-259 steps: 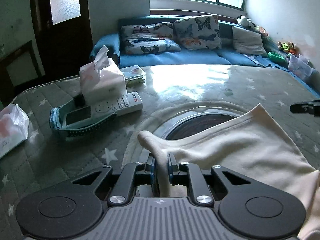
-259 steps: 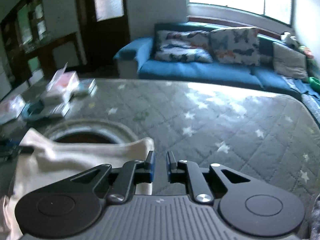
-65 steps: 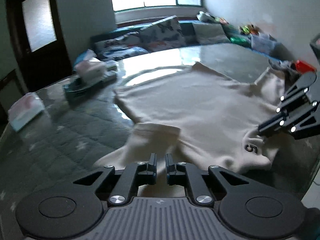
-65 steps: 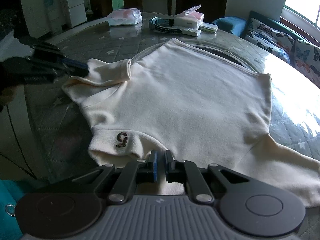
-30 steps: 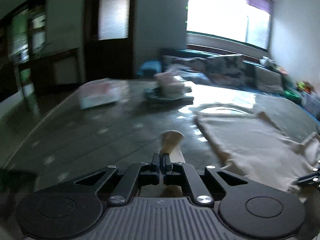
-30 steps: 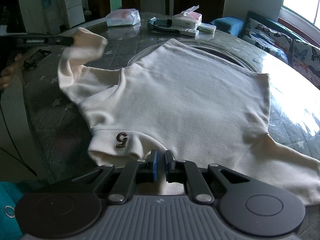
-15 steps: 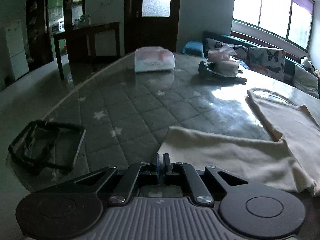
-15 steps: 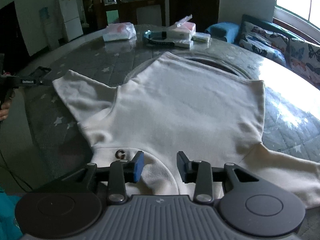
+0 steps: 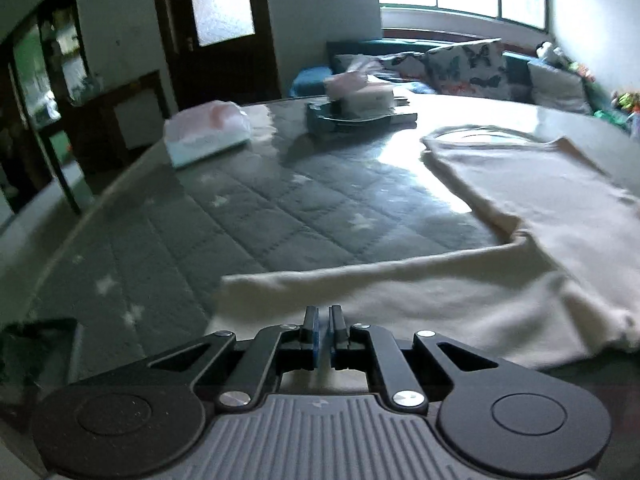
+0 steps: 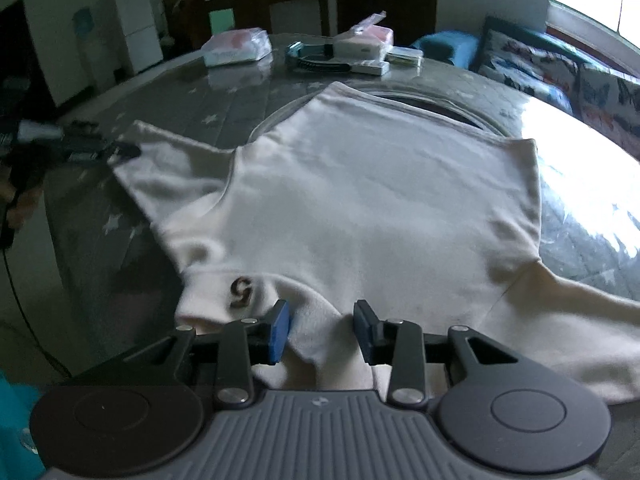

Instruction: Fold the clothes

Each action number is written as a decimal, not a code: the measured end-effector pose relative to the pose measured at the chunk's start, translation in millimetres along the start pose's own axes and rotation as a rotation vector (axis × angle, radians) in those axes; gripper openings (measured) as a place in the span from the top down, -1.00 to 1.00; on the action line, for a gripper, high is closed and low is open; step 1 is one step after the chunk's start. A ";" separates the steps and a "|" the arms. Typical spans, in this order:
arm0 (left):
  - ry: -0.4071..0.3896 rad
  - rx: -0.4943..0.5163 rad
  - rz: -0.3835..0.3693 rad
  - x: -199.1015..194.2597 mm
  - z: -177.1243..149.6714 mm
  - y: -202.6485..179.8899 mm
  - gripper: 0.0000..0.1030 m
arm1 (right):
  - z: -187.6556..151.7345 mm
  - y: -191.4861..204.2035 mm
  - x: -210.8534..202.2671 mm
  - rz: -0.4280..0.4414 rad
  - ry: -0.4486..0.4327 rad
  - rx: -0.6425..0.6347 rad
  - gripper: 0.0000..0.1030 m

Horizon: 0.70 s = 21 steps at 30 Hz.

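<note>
While the cream sweatshirt [image 10: 360, 184] lies spread flat on the quilted, star-patterned counter [image 9: 248, 216], the left hand-held gripper [image 9: 324, 334] sits at the cuff end of the garment's left sleeve [image 9: 360, 296], its two blue-padded fingers drawn nearly together with only a thin slit between them; whether any cloth is pinched in that slit cannot be told, as the sleeve edge passes under the fingertips. From the right wrist view this same hand-held gripper shows as a dark shape at the far left, just at the tip of the outstretched sleeve [image 10: 168, 156]. Further along the counter stand a soft pack of tissues [image 9: 206, 132], a teal tray [image 9: 344, 118] carrying a tissue box [image 9: 360, 94], and beyond them a blue sofa with butterfly cushions [image 9: 464, 62]. Toward the middle, the sweatshirt's body covers part of a round inset ring in the counter [image 10: 432, 106]. Near the collar a dark figure "5" [image 10: 240, 292] is stitched. The right hand-held gripper [image 10: 322, 330] hovers at that collar with its blue pads [image 10: 280, 332] spread wide apart, a fold of the neckline lying loose between them.
</note>
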State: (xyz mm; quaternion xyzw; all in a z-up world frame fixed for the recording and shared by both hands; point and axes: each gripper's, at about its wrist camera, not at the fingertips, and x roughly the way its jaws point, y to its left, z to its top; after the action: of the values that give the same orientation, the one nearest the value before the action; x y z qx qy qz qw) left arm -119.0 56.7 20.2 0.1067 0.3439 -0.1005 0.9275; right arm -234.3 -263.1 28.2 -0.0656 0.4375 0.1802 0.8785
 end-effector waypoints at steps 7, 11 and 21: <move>-0.010 0.006 0.107 23.1 9.1 23.0 0.86 | -3.6 15.6 -5.0 -0.002 -0.004 -0.040 0.31; -0.017 0.050 0.139 34.5 15.5 25.5 0.86 | 3.5 16.6 -5.9 0.023 -0.032 -0.020 0.31; -0.012 0.080 0.175 47.6 28.8 28.3 0.86 | 0.5 14.5 -16.5 0.051 -0.052 -0.009 0.34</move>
State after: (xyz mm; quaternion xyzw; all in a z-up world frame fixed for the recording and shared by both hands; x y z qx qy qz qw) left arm -58.5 70.7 13.9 0.1725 0.3235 -0.0334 0.9298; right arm -248.4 -253.9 42.2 -0.0537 0.4150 0.2061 0.8845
